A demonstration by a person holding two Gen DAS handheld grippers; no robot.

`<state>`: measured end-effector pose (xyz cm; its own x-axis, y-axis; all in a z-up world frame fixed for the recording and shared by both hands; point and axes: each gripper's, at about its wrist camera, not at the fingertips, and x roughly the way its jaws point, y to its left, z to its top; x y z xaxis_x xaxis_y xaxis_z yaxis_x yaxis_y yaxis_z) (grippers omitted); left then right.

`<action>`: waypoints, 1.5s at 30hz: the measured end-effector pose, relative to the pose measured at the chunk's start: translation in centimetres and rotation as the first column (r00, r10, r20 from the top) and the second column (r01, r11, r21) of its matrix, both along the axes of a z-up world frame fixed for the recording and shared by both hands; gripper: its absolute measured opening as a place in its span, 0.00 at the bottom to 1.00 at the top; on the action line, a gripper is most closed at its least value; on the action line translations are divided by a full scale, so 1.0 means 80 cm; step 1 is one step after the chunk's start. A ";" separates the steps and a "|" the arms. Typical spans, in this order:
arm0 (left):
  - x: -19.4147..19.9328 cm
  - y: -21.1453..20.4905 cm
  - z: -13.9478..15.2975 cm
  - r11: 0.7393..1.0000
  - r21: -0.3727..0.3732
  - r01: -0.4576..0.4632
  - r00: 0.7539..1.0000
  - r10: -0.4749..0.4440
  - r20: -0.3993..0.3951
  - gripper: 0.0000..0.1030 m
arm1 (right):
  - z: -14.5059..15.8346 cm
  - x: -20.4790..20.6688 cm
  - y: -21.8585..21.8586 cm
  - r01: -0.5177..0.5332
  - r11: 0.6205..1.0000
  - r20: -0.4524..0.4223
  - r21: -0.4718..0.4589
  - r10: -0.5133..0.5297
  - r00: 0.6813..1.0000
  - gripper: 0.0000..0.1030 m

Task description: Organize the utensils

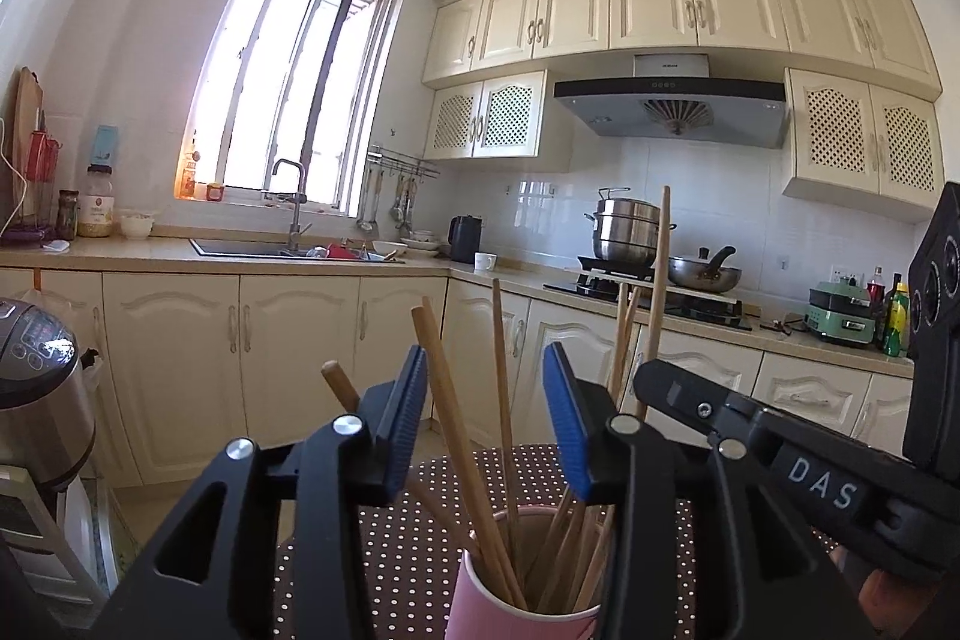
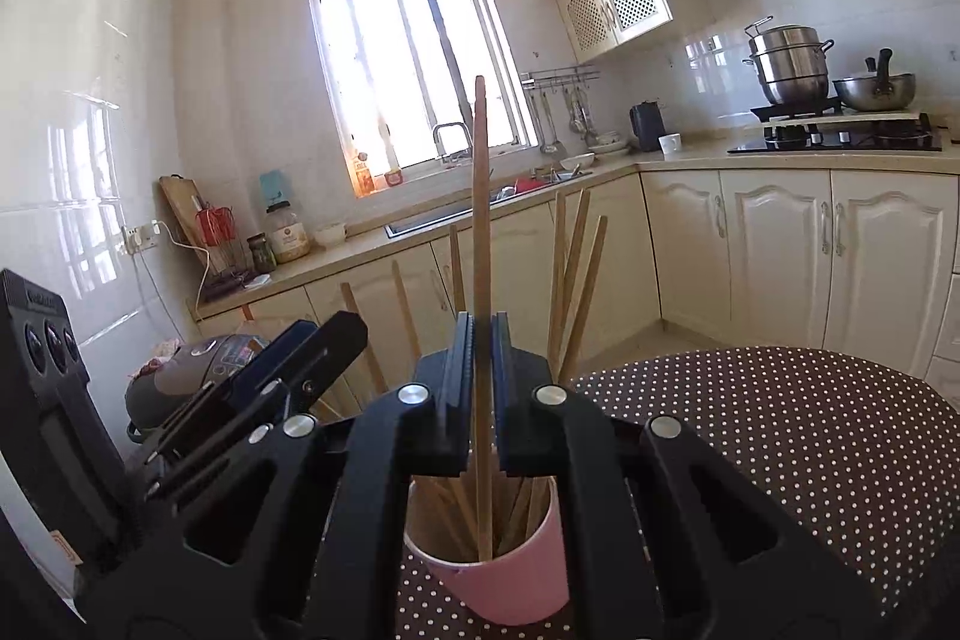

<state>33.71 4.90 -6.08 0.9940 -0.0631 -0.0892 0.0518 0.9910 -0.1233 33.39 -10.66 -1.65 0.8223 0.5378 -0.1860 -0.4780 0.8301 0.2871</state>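
A pink cup (image 1: 474,601) stands on the polka-dot table (image 1: 390,532) and holds several wooden chopsticks (image 1: 462,436). My left gripper (image 1: 486,424) is open above the cup, its blue pads (image 1: 564,424) on either side of the chopstick tops, gripping nothing. In the right wrist view my right gripper (image 2: 482,376) is shut on one upright chopstick (image 2: 480,196) whose lower end is inside the pink cup (image 2: 510,580). The other chopsticks (image 2: 570,280) lean in the cup. The right gripper also shows in the left wrist view (image 1: 645,376), gripping that chopstick (image 1: 662,256).
The brown white-dotted table (image 2: 810,448) spreads to the right. A rice cooker (image 1: 36,370) stands at the left. Kitchen counters with a sink (image 1: 288,247), a kettle (image 1: 465,238) and a stove with pots (image 1: 654,244) line the far walls.
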 end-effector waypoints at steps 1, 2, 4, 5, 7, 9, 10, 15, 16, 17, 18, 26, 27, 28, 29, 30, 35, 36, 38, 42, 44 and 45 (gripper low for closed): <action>-0.001 0.000 0.001 1.000 0.005 0.000 1.000 0.000 -0.001 0.42 | -0.001 -0.002 -0.001 0.005 1.000 -0.004 0.000 -0.005 1.000 0.07; -0.002 0.000 0.001 1.000 0.010 -0.003 1.000 0.003 -0.003 0.43 | -0.002 -0.003 -0.002 0.009 1.000 -0.008 0.002 -0.008 1.000 0.07; -0.004 0.001 0.002 1.000 0.009 -0.014 1.000 0.015 -0.010 0.46 | -0.002 -0.004 -0.005 0.017 1.000 -0.016 0.008 -0.017 1.000 0.07; -0.006 0.003 0.002 1.000 0.004 -0.016 1.000 0.016 -0.012 0.47 | -0.002 -0.004 -0.007 0.023 1.000 -0.021 0.013 -0.022 1.000 0.07; -0.009 0.006 0.005 1.000 -0.003 -0.021 1.000 0.021 -0.013 0.49 | -0.001 -0.006 -0.010 0.023 0.999 -0.030 0.022 -0.023 0.999 0.07; -0.011 0.008 0.007 1.000 -0.004 -0.020 1.000 0.020 -0.020 0.50 | 0.001 -0.009 -0.010 0.023 1.000 -0.031 0.015 -0.022 0.999 0.07; -0.012 0.008 0.007 1.000 -0.002 -0.019 1.000 0.019 -0.022 0.51 | 0.002 -0.011 -0.010 0.023 1.000 -0.030 0.011 -0.023 0.999 0.07; -0.023 0.009 0.013 1.000 0.021 -0.021 1.000 0.022 -0.019 0.54 | 0.006 -0.019 -0.006 0.022 1.000 -0.018 -0.013 -0.023 1.000 0.09; -0.025 0.010 0.014 1.000 0.023 -0.022 1.000 0.022 -0.018 0.54 | 0.007 -0.020 -0.005 0.021 1.000 -0.021 -0.020 -0.022 1.000 0.09; -0.027 0.011 0.015 0.999 0.023 -0.023 1.000 0.023 -0.018 0.54 | 0.008 -0.021 -0.005 0.020 1.000 -0.024 -0.021 -0.021 0.999 0.09; -0.029 0.012 0.017 0.999 0.022 -0.025 1.000 0.025 -0.018 0.54 | 0.009 -0.022 -0.005 0.022 1.000 -0.025 -0.019 -0.022 0.999 0.09; -0.050 0.019 0.033 0.999 0.013 -0.032 0.999 0.032 -0.011 0.55 | 0.023 -0.045 -0.008 0.027 0.999 -0.010 -0.028 -0.027 1.000 0.11; -0.054 0.019 0.035 0.999 0.016 -0.030 0.999 0.031 -0.009 0.56 | 0.025 -0.048 -0.009 0.026 0.999 -0.010 -0.028 -0.027 1.000 0.14; -0.057 0.018 0.038 0.999 0.020 -0.030 1.000 0.030 -0.006 0.57 | 0.027 -0.051 -0.011 0.028 0.999 -0.009 -0.029 -0.028 1.000 0.16; -0.061 0.017 0.040 0.999 0.024 -0.029 1.000 0.029 -0.006 0.58 | 0.029 -0.055 -0.012 0.032 0.999 -0.005 -0.030 -0.032 0.999 0.20; -0.064 0.015 0.042 0.999 0.030 -0.027 1.000 0.027 -0.007 0.58 | 0.031 -0.060 -0.013 0.033 0.999 0.000 -0.032 -0.033 0.999 0.24; -0.081 0.007 0.048 0.998 0.059 -0.012 1.000 0.014 -0.028 0.59 | 0.038 -0.084 -0.021 0.041 0.998 0.017 -0.050 -0.040 0.999 0.36; -0.084 0.004 0.048 0.998 0.064 -0.006 0.999 0.009 -0.033 0.60 | 0.039 -0.088 -0.023 0.042 0.998 0.020 -0.055 -0.041 0.999 0.44; -0.087 -0.001 0.048 0.997 0.074 0.008 0.999 -0.004 -0.054 0.60 | 0.040 -0.097 -0.029 0.053 0.996 0.022 -0.065 -0.052 0.998 0.44; -0.087 -0.014 0.040 0.995 0.078 0.061 0.989 -0.050 -0.139 0.61 | 0.039 -0.109 -0.042 0.067 0.994 0.007 -0.085 -0.067 0.998 0.44; -0.085 -0.023 0.034 0.994 0.086 0.073 0.983 -0.057 -0.176 0.61 | 0.036 -0.111 -0.051 0.076 0.993 -0.009 -0.091 -0.077 0.997 0.44; -0.085 -0.029 0.030 0.992 0.096 0.083 0.978 -0.063 -0.197 0.61 | 0.033 -0.111 -0.056 0.082 0.992 -0.021 -0.095 -0.084 0.996 0.44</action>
